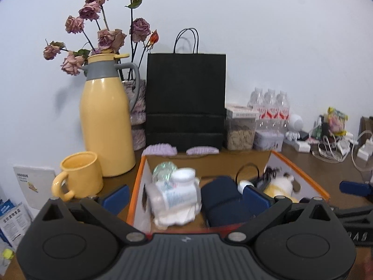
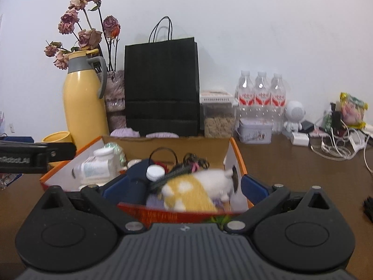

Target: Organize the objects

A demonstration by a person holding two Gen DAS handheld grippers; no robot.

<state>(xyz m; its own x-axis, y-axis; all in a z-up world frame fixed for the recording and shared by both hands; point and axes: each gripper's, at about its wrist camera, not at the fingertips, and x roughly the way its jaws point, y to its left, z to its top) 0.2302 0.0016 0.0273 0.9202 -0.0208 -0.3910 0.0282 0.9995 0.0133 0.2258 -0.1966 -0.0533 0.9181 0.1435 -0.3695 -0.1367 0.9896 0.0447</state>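
Observation:
An open cardboard box with orange edges (image 1: 300, 170) (image 2: 240, 156) stands on the brown table. Inside lie a white pill bottle (image 1: 177, 191) (image 2: 98, 168), a dark blue roll (image 1: 223, 198), a white and yellow plush toy (image 1: 283, 184) (image 2: 200, 186), black cables and a small white-capped bottle (image 2: 155, 171). My left gripper (image 1: 185, 198) is open, its blue fingers straddling the box's left half from the near side. My right gripper (image 2: 184, 189) is open, its fingers on either side of the plush toy at the box's near right. Neither holds anything.
Behind the box stand a yellow thermos (image 1: 105, 121), a yellow mug (image 1: 79, 177), dried roses (image 1: 105, 37), a black paper bag (image 1: 185, 100), a cereal container (image 1: 240, 128), water bottles (image 2: 261, 98), a tin (image 2: 255, 131), a white figurine (image 2: 293, 116) and tangled cables (image 2: 335, 147).

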